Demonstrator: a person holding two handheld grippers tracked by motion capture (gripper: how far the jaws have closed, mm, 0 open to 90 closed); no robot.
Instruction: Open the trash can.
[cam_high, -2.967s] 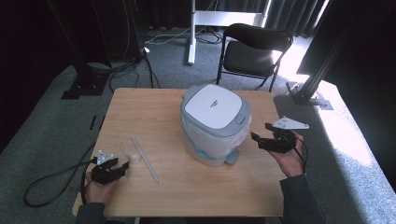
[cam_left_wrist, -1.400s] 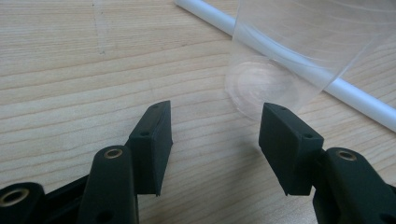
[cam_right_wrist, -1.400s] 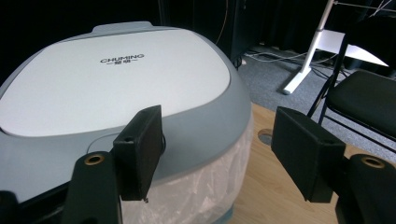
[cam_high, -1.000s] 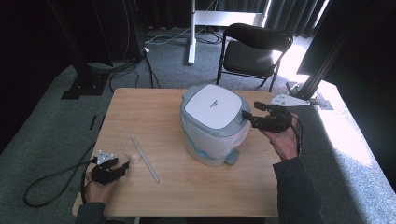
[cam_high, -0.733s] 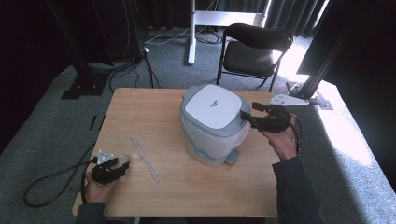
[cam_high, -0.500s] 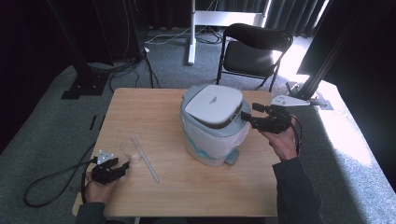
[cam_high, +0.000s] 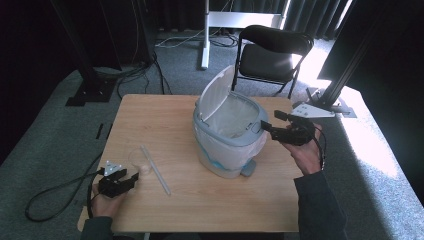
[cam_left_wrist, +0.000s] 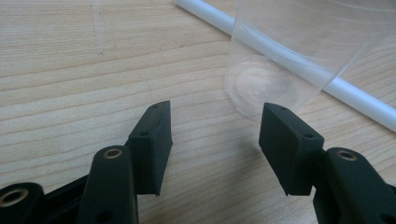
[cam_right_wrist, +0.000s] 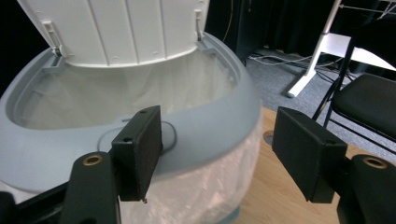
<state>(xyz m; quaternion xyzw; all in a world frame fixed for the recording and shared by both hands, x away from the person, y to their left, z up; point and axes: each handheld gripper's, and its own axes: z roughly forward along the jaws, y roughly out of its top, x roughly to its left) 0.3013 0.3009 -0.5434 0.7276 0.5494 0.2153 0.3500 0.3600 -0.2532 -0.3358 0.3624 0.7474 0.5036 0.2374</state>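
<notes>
Hovering w/ jaws wide, left gripper faces clear plastic cup, which lies tipped just left of the bin, by the straw. Looks light, thin, crushable; grip mid-wall gently. Right gripper, also wide, at bin's rim.

The wooden desk before me stood on grey carpet. Beyond its far edge I saw a black chair facing the desk, with a white stand just to its left, upright on a flat foot. Dark cables lay loose on the carpet near that stand. To my far left sat a black base plate under a dark post. On my right a slanted black frame post came down to the floor, and bright sunlight lay across the carpet there.
</notes>
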